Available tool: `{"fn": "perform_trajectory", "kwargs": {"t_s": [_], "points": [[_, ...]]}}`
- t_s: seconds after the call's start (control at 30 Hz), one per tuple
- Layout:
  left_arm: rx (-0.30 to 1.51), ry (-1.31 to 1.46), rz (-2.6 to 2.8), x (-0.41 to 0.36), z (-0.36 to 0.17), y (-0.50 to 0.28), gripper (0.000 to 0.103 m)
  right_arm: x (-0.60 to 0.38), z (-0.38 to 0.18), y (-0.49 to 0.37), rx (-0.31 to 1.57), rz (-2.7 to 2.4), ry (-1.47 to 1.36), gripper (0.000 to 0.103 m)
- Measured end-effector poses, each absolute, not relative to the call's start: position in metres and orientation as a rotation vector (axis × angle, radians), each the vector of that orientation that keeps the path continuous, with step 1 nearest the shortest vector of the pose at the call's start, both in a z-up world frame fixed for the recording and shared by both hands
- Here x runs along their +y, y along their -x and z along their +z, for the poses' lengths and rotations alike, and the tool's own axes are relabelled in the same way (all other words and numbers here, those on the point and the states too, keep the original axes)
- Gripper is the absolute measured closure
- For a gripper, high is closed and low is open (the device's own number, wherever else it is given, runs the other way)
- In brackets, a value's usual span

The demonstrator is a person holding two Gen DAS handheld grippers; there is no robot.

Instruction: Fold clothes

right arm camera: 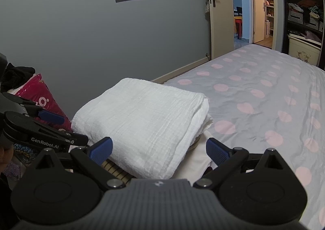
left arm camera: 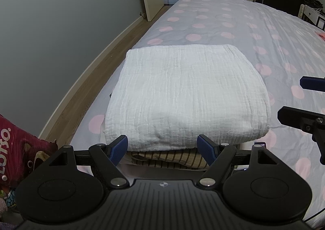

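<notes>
Folded white cloth (left arm camera: 186, 95) sits squared on top of a small stack on the bed (left arm camera: 233, 26). Directly ahead of both tongs. Under it, nearest the fingertips, a brown-striped garment (left arm camera: 164, 157) shows at the stack's near edge; a flat white piece (right arm camera: 200, 160) pokes out on the side facing the right tongs. Likely reason for the layout: finished items are piled one on another near the bed edge, so the rest of the spotted cover stays free for spreading the next piece.

Left gripper (left arm camera: 162, 148): jaws wide apart, blue pads either side of the stack's near edge, low against it. Pads do not visibly press the cloth; whether they brush it, cannot tell. Nothing held.

Right gripper (right arm camera: 160, 151): jaws likewise wide apart, straddling the near corner of the white cloth from the other side. No pinch seen, nothing held. In its view the left tongs lie off to the left, beside the stack; in the left view the right tongs' fingers sit to the right, clear of the cloth.

Beyond the left tongs, off the bed side: a red printed bag (right arm camera: 40, 97).

Judgement: this piece looks done; both tongs free for the next garment
</notes>
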State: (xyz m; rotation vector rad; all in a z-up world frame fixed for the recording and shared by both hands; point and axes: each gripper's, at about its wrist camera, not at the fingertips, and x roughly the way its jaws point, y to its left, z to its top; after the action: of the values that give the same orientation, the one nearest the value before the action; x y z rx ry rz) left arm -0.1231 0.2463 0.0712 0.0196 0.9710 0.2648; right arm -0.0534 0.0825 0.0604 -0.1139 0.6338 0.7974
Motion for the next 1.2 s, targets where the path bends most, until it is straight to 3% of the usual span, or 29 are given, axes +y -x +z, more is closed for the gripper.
{"fn": "perform_trajectory", "kwargs": {"t_s": [1.2], "points": [[0.975,-0.033,0.269,0.242,0.0695,0.1253,0.029,0.0835,0.0588,0.054,0.645,0.796,0.111,0.003]]}}
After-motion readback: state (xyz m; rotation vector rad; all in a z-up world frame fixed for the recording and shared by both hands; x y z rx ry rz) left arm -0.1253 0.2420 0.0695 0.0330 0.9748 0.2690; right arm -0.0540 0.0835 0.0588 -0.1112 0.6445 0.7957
